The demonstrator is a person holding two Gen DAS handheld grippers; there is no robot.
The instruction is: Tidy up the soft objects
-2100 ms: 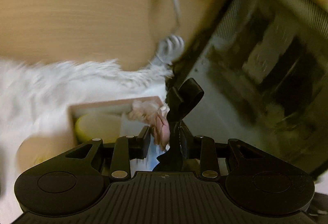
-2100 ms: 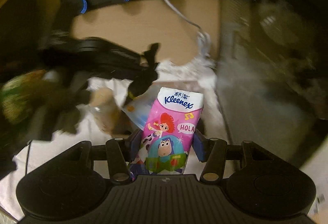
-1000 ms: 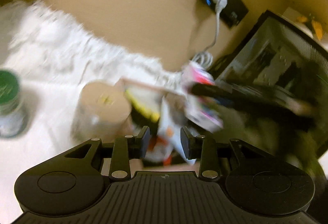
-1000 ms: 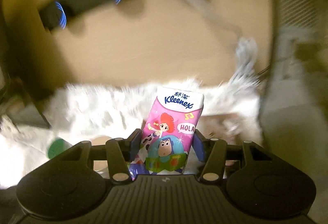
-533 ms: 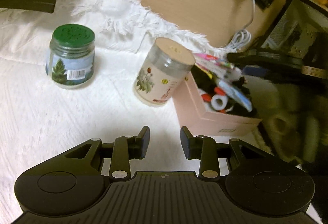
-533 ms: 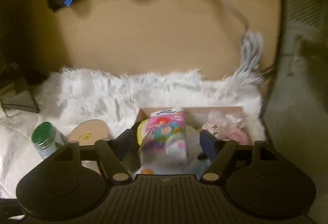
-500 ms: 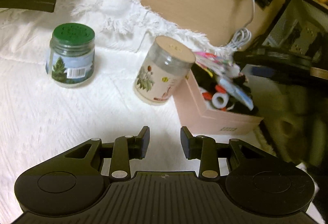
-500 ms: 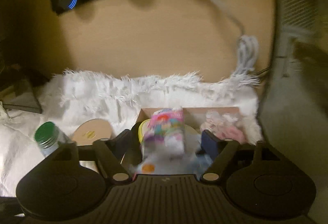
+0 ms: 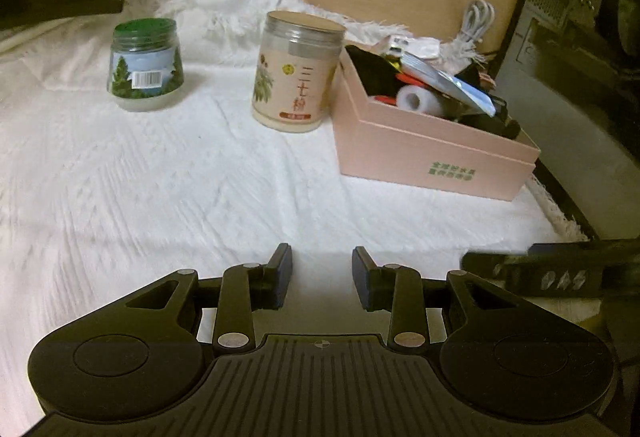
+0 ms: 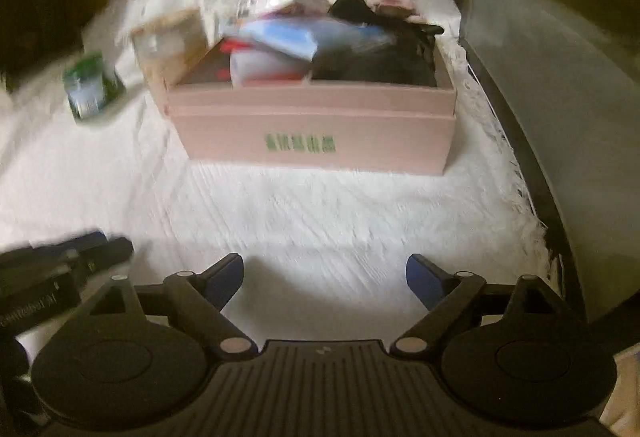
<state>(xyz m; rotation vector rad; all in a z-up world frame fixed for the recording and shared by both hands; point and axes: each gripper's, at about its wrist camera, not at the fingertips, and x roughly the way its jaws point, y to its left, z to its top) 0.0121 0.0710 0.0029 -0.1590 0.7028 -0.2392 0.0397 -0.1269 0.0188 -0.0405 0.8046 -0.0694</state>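
White fringed cloth (image 9: 200, 177) across the whole surface. Pink box (image 9: 424, 153) at the far right, crammed with soft items, a tissue pack (image 10: 288, 33) lying blurred on top. Beige jar (image 9: 296, 73) just left of the box, green-lidded jar (image 9: 144, 65) farther left. Right gripper (image 10: 325, 279) near, jaws wide apart, just been opening, nothing between. Left gripper (image 9: 322, 279) near, jaws narrowly parted, holding nothing.
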